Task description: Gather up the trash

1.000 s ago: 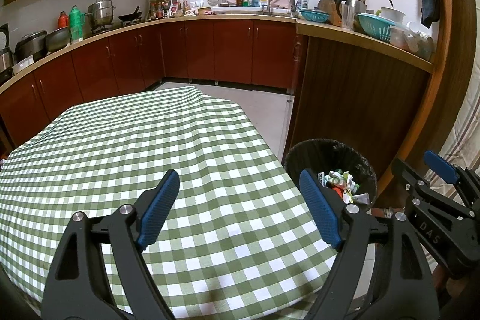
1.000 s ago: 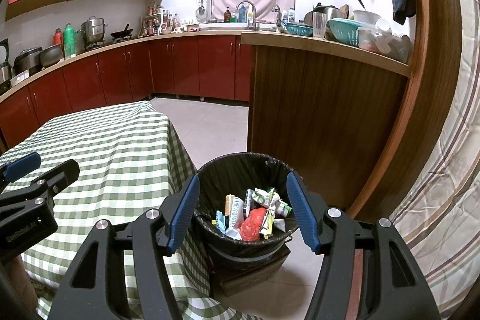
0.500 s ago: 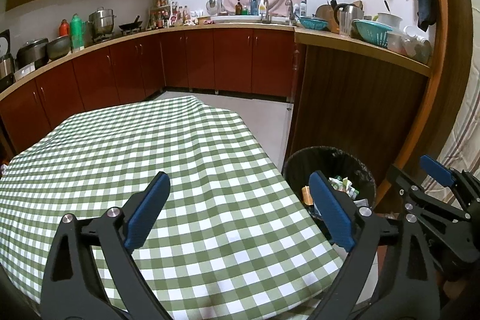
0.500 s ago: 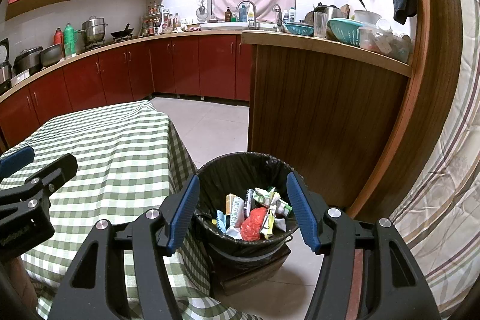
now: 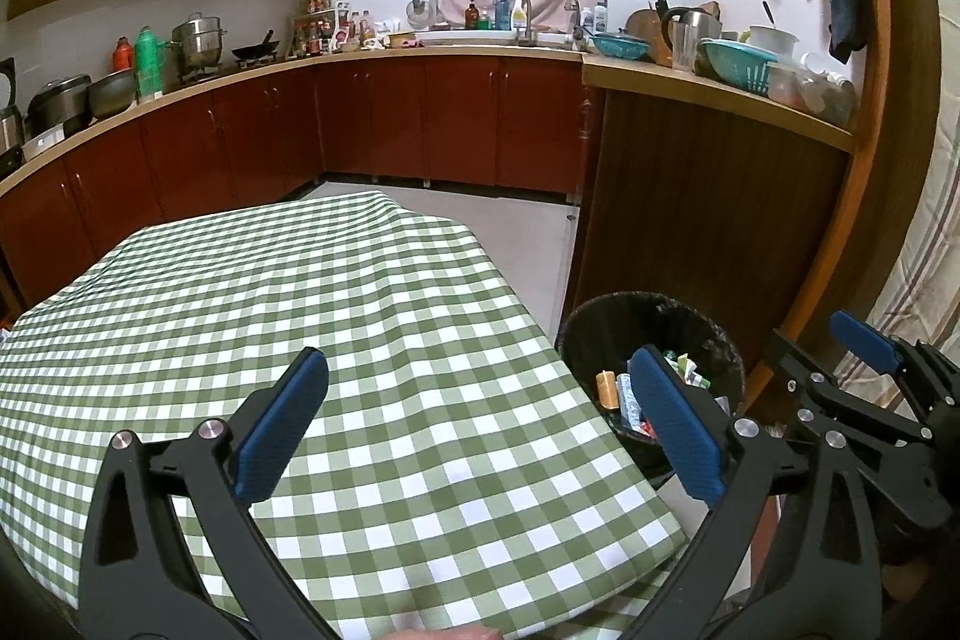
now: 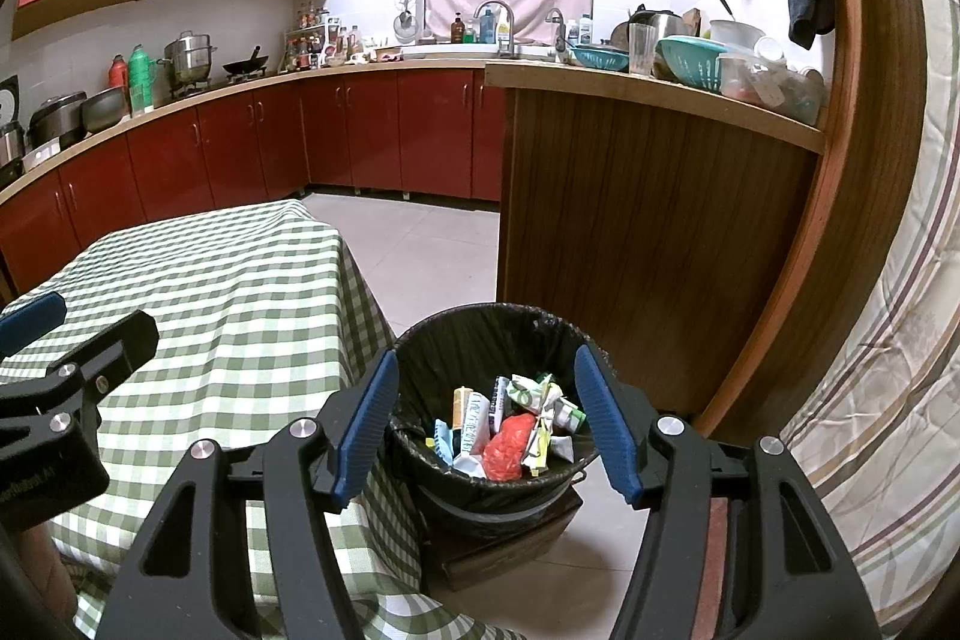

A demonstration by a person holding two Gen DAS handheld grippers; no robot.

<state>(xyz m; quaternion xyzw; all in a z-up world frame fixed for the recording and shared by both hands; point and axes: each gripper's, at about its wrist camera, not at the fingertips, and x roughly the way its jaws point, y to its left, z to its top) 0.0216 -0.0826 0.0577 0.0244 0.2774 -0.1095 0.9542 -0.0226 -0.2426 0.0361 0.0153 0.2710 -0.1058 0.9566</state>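
Note:
A bin with a black liner (image 6: 498, 322) stands on the floor beside the table, holding several wrappers, a small bottle and a red scrap (image 6: 510, 445). My right gripper (image 6: 487, 361) hovers above the bin, open, with nothing in it. My left gripper (image 5: 478, 361) hangs over the green-checked tablecloth (image 5: 300, 292); its jaws are opening and nothing is between them. In the left wrist view the bin (image 5: 654, 310) sits just off the table's right corner, with the right gripper's fingers (image 5: 864, 346) beyond it.
A dark wooden counter side (image 6: 648, 232) rises right behind the bin. A striped curtain (image 6: 888, 370) hangs at the right. Red cabinets (image 5: 252, 142) with pots and bottles line the far walls. Grey floor tiles (image 6: 414, 244) lie between table and cabinets.
The left gripper's jaws have spread wider apart. The right gripper and the bin look the same as before.

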